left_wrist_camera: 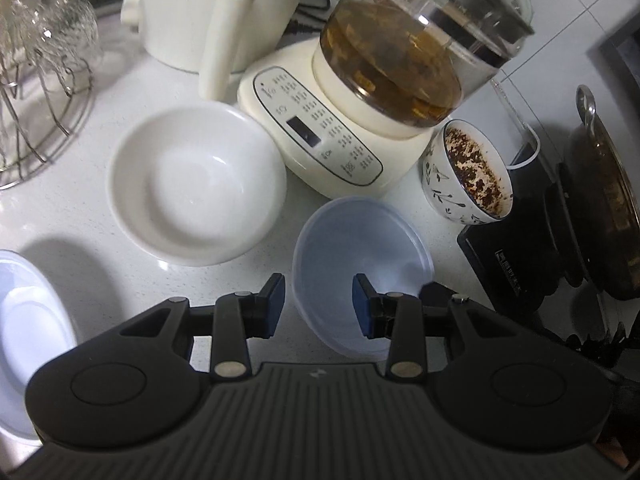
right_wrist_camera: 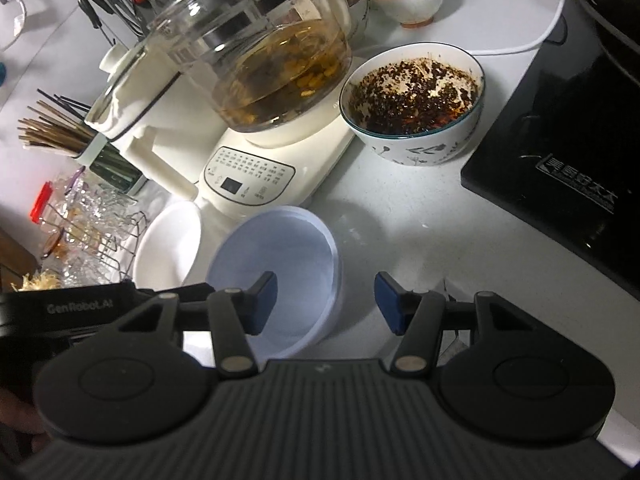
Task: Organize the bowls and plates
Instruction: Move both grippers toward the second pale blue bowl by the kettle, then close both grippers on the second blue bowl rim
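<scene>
Blue bowl [left_wrist_camera: 360, 264]: translucent plastic, empty, upright on the white table [left_wrist_camera: 80, 236], just in front of the cream kettle base [left_wrist_camera: 320, 136].
White bowl [left_wrist_camera: 196, 184]: empty, upright, to the blue bowl's left; whether their rims touch, cannot tell.
White plate [left_wrist_camera: 28, 332]: at the left edge of the left wrist view, part cut off.
Left gripper [left_wrist_camera: 319, 304]: jaws partly spread, nothing pinched; the blue bowl's near-left rim shows in the gap, pads not pressing on it.
Right gripper [right_wrist_camera: 326, 304]: jaws spread wider, holding nothing; the blue bowl's right rim shows in the gap, pads clear of it.
Patterned bowl [right_wrist_camera: 412, 104]: holds dark flaky residue, right of the kettle base.
Glass kettle [right_wrist_camera: 276, 76]: amber liquid, seated on the base.
Black cooktop [right_wrist_camera: 560, 168]: far right.
Wire rack [left_wrist_camera: 36, 120]: glassware, far left.
</scene>
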A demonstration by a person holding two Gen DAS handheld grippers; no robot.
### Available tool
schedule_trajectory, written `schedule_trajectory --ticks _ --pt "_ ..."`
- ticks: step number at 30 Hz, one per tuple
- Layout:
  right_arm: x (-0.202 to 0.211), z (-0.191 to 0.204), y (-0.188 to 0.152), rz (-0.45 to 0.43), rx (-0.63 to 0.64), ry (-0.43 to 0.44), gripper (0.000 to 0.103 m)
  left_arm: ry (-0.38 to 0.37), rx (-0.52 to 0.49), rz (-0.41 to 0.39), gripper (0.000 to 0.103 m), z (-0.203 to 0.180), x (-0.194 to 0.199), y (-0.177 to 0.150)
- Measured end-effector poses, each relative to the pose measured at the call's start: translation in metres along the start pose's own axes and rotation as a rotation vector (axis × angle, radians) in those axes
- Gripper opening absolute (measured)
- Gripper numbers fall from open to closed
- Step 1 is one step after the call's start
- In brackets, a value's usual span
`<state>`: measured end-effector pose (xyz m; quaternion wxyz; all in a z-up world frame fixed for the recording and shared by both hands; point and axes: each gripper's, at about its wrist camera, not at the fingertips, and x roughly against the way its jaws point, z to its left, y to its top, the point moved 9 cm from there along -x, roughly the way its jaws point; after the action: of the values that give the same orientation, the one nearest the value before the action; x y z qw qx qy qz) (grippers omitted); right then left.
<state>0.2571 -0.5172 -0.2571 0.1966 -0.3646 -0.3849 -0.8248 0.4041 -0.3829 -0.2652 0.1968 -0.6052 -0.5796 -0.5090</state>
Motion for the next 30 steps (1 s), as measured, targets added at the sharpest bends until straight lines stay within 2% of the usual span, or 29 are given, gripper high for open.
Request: schedule_trajectory --ticks 3,13,16,18,19,23,25,28,30 --pt "-0.010 -0.003 0.000 0.021 -0.020 -0.002 0.050 -0.005 0.011 0.019 0.042 -0.001 -0.008 0.000" --pt "-0.025 -0.012 -0.008 0.067 -0.076 0.010 0.050 0.003 0.019 0.044 0.042 0.009 -0.021 -0.003" --pt "-0.026 -0.012 -0.010 0.073 -0.082 0.018 0.042 0.012 0.021 0.053 0.042 0.013 -0.023 -0.006" --pt "-0.027 -0.012 -0.013 0.081 -0.089 0.021 0.031 0.024 0.012 0.046 0.041 0.014 -0.024 -0.006" --pt "-0.028 -0.012 -0.014 0.087 -0.091 0.021 0.030 0.027 0.016 0.044 0.040 0.015 -0.025 -0.007" --pt "-0.029 -0.007 -0.017 0.089 -0.088 0.034 0.023 0.020 0.028 0.045 0.028 0.019 -0.027 -0.008" --pt "-0.029 -0.005 -0.018 0.089 -0.084 0.038 0.022 0.015 0.014 0.045 0.015 0.017 -0.027 -0.009" --pt "-0.027 0.000 -0.019 0.084 -0.068 0.040 0.021 0.041 -0.033 0.034 0.012 0.016 -0.024 -0.010" --pt "-0.027 0.001 -0.019 0.084 -0.066 0.036 0.019 0.038 -0.029 0.033 0.011 0.018 -0.022 -0.010"
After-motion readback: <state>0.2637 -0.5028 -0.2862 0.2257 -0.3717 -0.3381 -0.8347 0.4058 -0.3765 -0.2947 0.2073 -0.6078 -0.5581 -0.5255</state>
